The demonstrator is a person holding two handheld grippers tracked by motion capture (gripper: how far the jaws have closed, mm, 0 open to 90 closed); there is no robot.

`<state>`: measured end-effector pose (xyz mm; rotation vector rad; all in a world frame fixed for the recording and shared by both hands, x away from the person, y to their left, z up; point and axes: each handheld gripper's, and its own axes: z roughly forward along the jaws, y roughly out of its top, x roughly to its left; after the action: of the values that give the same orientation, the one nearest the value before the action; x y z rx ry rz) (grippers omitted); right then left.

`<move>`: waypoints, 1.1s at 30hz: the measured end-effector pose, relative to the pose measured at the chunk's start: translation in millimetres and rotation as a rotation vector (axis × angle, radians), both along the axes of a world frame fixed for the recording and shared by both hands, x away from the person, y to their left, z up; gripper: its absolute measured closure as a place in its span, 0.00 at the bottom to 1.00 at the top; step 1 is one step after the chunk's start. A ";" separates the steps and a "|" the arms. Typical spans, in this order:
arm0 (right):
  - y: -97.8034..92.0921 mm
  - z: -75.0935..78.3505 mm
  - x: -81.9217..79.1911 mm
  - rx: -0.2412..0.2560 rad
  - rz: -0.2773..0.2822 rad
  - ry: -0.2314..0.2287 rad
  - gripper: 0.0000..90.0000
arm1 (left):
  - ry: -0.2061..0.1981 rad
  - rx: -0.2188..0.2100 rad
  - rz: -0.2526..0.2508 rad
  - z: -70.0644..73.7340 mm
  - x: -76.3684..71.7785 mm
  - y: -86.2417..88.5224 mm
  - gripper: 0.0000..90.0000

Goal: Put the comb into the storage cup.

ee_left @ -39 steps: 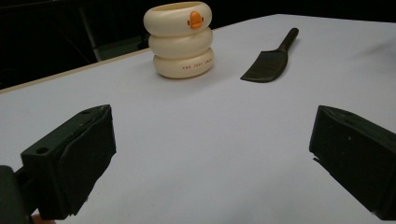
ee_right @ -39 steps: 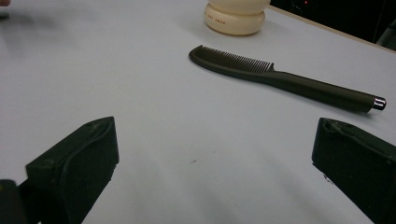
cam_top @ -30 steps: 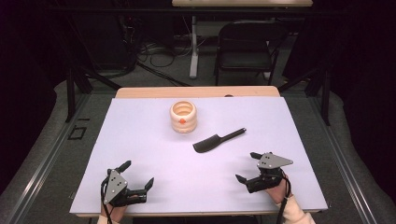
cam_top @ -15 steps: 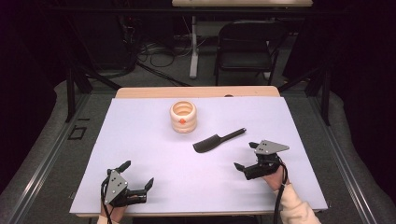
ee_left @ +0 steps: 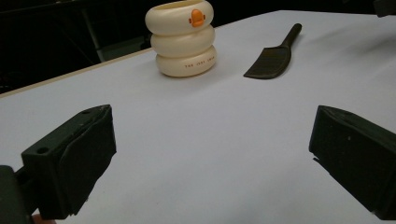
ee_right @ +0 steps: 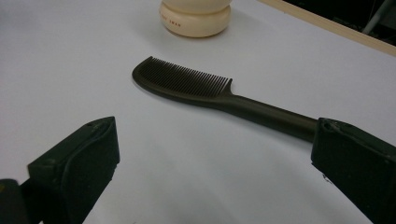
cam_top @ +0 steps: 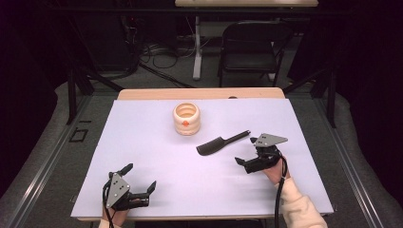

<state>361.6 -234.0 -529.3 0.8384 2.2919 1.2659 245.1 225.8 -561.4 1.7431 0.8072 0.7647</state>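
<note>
A: What was hidden or cut off?

B: In the right gripper view, the far end of the black plastic comb (ee_right: 196, 88) sat behind one jaw, and the cream ribbed three-ring holder (ee_right: 195, 16) was cropped at the top. Its small print was unreadable.

A: Counts?

B: One comb, one holder, two tools. The comb lay flat on the white worktop (cam_top: 142, 137), near the holder but apart from it.

A: The tools?

B: The right tool (cam_top: 249, 159) hovered just beside the comb's handle, jaws wide apart, gripping nothing. The left tool (cam_top: 140, 182) rested at the near edge, equally spread and empty.
</note>
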 end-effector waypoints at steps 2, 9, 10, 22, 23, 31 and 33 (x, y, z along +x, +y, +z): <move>0.3 -0.2 3.2 0.002 -0.003 0.003 0.01 | 0.000 0.000 0.000 0.0 -0.1 0.0 0.01; 0.2 -0.9 14.3 0.001 -0.017 0.013 0.01 | -0.004 0.002 0.002 0.3 -0.2 0.4 0.01; -0.1 -0.8 16.5 0.002 -0.020 0.014 0.01 | -0.005 0.002 0.002 0.3 -0.3 0.4 0.01; 1.3 -2.7 43.0 -0.001 -0.047 0.039 0.01 | -0.010 0.003 0.003 0.5 -0.6 1.0 0.01; 1.3 -2.7 43.0 -0.001 -0.047 0.039 0.01 | -0.011 0.004 0.005 0.5 -0.6 1.1 0.01; 4.0 -0.5 57.6 -0.014 -0.059 0.050 0.01 | -0.019 0.004 0.006 1.0 -1.4 0.9 0.01; 4.7 1.3 60.4 -0.014 -0.062 0.052 0.01 | -0.020 0.005 0.005 1.1 -1.4 0.8 0.01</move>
<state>422.0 -229.3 -528.0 0.9398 2.2939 1.2135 243.6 226.6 -560.3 1.7360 0.7968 0.7877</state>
